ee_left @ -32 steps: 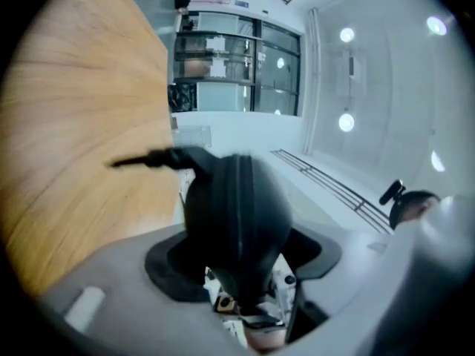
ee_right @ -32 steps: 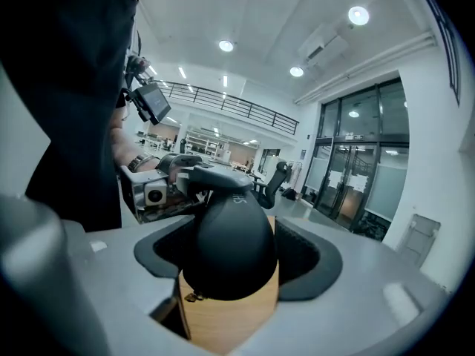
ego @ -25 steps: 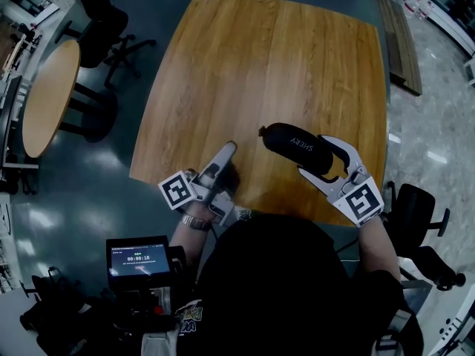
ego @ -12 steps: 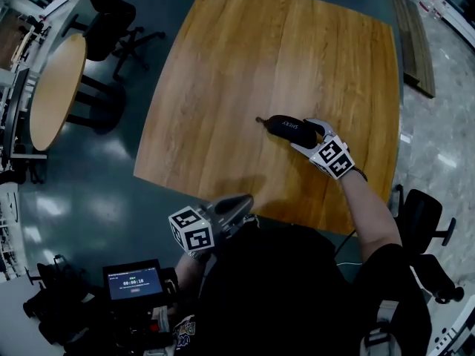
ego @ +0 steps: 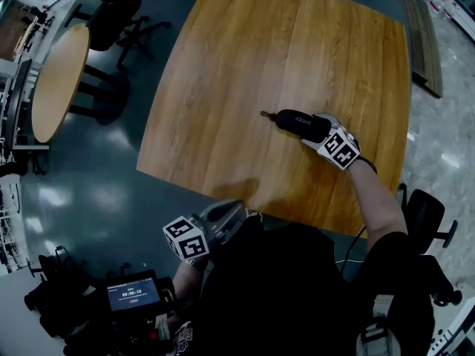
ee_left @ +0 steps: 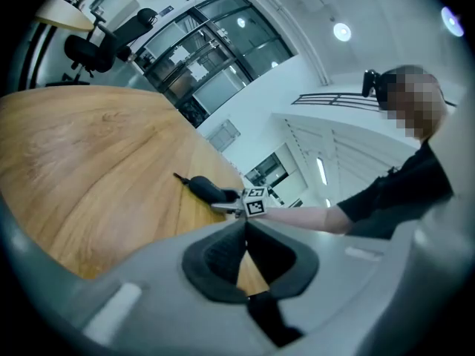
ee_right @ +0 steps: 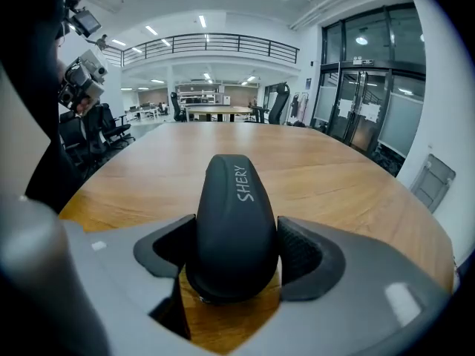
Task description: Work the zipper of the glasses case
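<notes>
The black glasses case (ego: 299,123) with white lettering lies on the wooden table (ego: 245,58), right of the middle; its zipper pull (ego: 264,114) sticks out at its left end. My right gripper (ego: 317,130) is shut on the case's right end, and in the right gripper view the pads press both sides of the case (ee_right: 236,206). My left gripper (ego: 236,211) is shut and holds nothing; it hangs off the table's near edge, close to my body. From the left gripper view the case (ee_left: 205,189) lies far ahead of the shut left gripper (ee_left: 245,227).
A round wooden table (ego: 53,80) and black office chairs (ego: 111,10) stand on the floor at left. Another chair (ego: 423,221) is at the right. A small screen (ego: 133,294) sits below my left gripper.
My right gripper carried the case away from me, out to the table's right middle. My left gripper shut and drew back off the table's near edge.
</notes>
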Demonstrator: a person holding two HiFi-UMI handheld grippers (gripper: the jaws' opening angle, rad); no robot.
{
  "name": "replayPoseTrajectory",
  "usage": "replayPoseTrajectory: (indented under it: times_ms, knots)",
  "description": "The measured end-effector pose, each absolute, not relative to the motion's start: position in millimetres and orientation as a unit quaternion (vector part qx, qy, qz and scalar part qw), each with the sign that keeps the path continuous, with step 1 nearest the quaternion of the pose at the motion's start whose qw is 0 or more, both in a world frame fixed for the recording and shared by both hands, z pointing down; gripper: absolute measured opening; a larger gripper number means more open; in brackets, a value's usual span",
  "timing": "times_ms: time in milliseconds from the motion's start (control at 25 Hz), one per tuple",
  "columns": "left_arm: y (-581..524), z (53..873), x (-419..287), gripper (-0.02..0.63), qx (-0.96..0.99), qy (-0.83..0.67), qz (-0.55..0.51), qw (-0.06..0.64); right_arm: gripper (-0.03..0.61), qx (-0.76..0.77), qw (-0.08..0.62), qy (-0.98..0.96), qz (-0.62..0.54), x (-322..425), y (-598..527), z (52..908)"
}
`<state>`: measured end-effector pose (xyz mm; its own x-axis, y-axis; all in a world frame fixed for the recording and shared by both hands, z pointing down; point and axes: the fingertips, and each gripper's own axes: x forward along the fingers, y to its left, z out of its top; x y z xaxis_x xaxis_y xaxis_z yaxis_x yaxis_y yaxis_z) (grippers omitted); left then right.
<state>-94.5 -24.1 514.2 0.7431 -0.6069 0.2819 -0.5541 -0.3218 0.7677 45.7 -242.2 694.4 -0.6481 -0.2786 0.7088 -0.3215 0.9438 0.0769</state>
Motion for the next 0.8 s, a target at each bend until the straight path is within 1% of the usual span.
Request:
replayPoseTrajectory:
  times_ms: [120, 200, 320, 360, 400, 440, 480, 520, 680, 800]
  knots:
    - [-26, 512, -99, -0.002, 0.817, -0.351, -0.022, 0.457, 0.343, 0.168, 0.391, -0.904, 0.034, 45, -240, 695]
    - [-28, 509, -100, -0.002, 0.821, -0.341, -0.015, 0.457, 0.359, 0.183, 0.383, -0.905, 0.034, 49, -239, 689]
    - [-33, 508, -104, -0.002, 0.834, -0.314, -0.014, 0.453, 0.363, 0.227, 0.356, -0.906, 0.017, 62, -238, 654]
    - [-34, 508, -106, -0.002, 0.839, -0.304, -0.016, 0.451, 0.349, 0.248, 0.336, -0.908, 0.014, 65, -235, 636]
    - [-35, 508, -108, -0.002, 0.844, -0.293, -0.019, 0.448, 0.305, 0.273, 0.31, -0.91, 0.015, 68, -230, 617]
    - [-36, 508, -109, -0.002, 0.85, -0.28, -0.022, 0.446, 0.214, 0.303, 0.277, -0.912, 0.021, 72, -223, 597]
    - [-36, 507, -108, -0.002, 0.856, -0.266, -0.024, 0.442, 0.081, 0.334, 0.238, -0.912, 0.033, 76, -214, 577]
    - [-37, 506, -107, -0.002, 0.862, -0.253, -0.024, 0.438, 0.005, 0.363, 0.195, -0.91, 0.051, 79, -203, 558]
    - [-44, 503, -96, -0.002, 0.885, -0.213, -0.022, 0.413, 0.005, 0.443, 0.03, -0.884, 0.147, 68, -145, 495]
    - [-42, 496, -80, -0.002, 0.898, -0.192, -0.015, 0.395, 0.005, 0.466, -0.042, -0.854, 0.229, 49, -101, 472]
